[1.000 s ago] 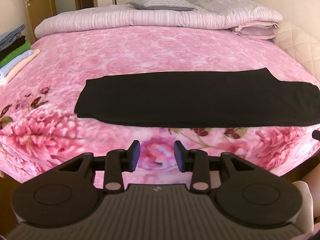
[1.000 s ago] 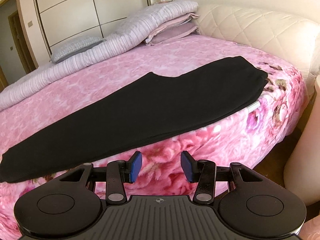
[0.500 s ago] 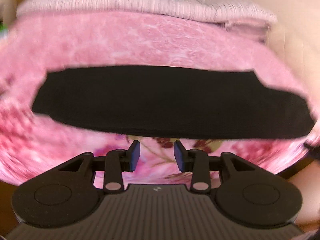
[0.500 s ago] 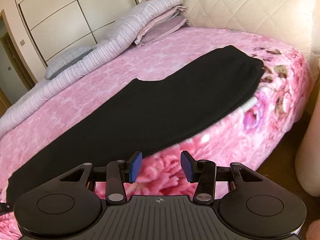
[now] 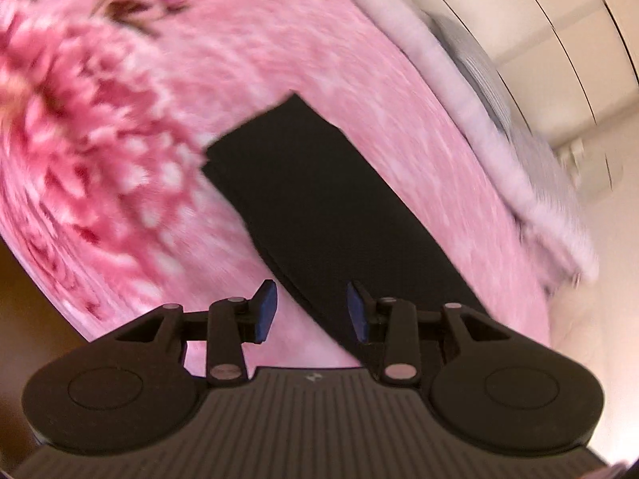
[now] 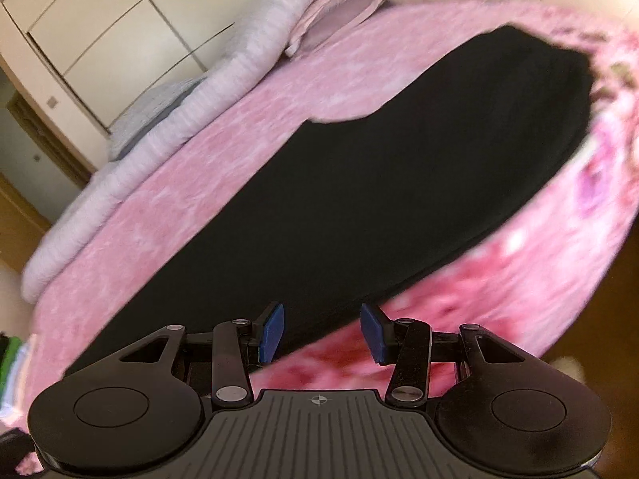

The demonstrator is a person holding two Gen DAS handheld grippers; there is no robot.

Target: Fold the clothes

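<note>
While both jaws stand open and empty, long black folded trousers (image 6: 379, 183) lie flat on pink floral bed (image 6: 279, 92), long axis slanting away ahead; left gripper (image 5: 309, 309) nearer leg end, right gripper (image 6: 321, 331) over near edge.

Bright daylight; heavy motion blur, fisheye bending at edges

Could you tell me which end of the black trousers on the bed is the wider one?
The far end of the black trousers in the right wrist view, widening past a step; the near end is narrower.
</note>
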